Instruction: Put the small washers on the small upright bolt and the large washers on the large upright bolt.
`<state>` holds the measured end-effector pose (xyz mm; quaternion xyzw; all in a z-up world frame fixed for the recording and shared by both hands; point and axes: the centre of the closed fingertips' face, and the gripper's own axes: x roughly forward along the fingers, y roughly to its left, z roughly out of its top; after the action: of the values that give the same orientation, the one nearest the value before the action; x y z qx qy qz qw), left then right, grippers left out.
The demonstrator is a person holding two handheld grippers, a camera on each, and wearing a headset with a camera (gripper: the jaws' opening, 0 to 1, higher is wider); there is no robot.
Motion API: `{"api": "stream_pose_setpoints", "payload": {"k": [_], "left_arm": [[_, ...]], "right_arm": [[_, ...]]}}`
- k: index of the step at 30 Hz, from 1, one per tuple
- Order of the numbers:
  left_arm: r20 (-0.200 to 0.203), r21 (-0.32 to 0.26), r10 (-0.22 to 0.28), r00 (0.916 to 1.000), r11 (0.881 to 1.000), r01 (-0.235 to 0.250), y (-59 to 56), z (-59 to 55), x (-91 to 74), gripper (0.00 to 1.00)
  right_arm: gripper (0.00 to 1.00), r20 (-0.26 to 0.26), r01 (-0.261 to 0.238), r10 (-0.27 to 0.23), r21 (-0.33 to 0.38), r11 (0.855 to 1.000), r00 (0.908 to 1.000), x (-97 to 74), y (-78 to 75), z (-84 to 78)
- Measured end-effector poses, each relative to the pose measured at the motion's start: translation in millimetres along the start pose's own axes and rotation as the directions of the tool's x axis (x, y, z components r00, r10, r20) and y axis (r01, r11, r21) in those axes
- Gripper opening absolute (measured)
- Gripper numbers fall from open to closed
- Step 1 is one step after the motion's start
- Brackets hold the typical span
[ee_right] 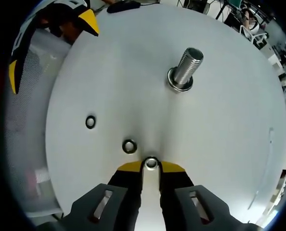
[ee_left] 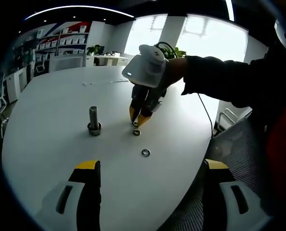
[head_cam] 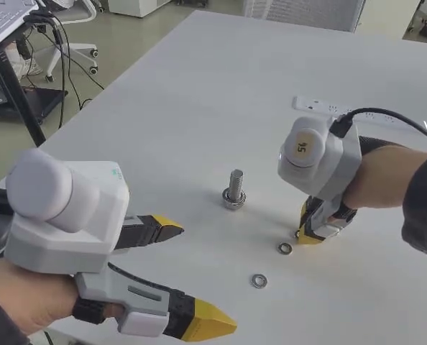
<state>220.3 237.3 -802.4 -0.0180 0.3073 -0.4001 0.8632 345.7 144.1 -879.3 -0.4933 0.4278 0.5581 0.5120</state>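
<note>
One upright bolt (head_cam: 234, 188) (ee_left: 94, 119) (ee_right: 185, 69) stands mid-table with a ring at its base. My right gripper (head_cam: 305, 234) (ee_left: 138, 121) (ee_right: 151, 167) points down at the table right of the bolt, its jaws drawn narrow and pinching a small washer (ee_right: 151, 163) (head_cam: 297, 233) that lies on the table. Two more washers lie loose just beyond it: one close (head_cam: 285, 249) (ee_right: 129, 146) (ee_left: 136, 132), one farther (head_cam: 259, 280) (ee_right: 90, 121) (ee_left: 146, 152). My left gripper (head_cam: 192, 273) (ee_left: 151, 166) hovers open near the table's front edge, holding nothing.
A white flat strip (head_cam: 321, 108) lies at the back right of the white table (head_cam: 199, 108). A laptop stand (head_cam: 12, 79) and an office chair (head_cam: 70, 50) stand off the table's left edge. The person's sleeve (head_cam: 422, 208) reaches in from the right.
</note>
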Motion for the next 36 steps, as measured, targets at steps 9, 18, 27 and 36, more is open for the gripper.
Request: {"api": "stream_pose_setpoints", "payload": {"k": [9, 18, 27, 36], "left_arm": [[0.000, 0.002, -0.002, 1.0000, 1.000, 0.002, -0.1, -0.2, 0.4, 0.87], [-0.001, 0.005, -0.003, 1.0000, 1.000, 0.003, -0.5, -0.3, 0.4, 0.87], [0.003, 0.010, -0.004, 1.0000, 1.000, 0.003, -0.9, 1.3, 0.5, 0.87], [0.002, 0.014, -0.007, 1.0000, 1.000, 0.007, -1.4, 1.8, 1.0, 0.87]], "right_arm": [[0.13, 0.005, 0.006, -0.006, -0.001, 1.000, 1.0000, -1.7, -0.7, 1.5], [0.13, 0.025, 0.023, -0.023, -0.006, 1.000, 0.9994, -16.2, 2.5, 10.3], [0.13, 0.056, 0.034, -0.034, -0.001, 0.999, 0.9979, -33.1, 1.1, 16.5], [0.13, 0.081, 0.056, -0.057, 0.006, 0.998, 0.9951, -55.4, 4.0, 16.8]]}}
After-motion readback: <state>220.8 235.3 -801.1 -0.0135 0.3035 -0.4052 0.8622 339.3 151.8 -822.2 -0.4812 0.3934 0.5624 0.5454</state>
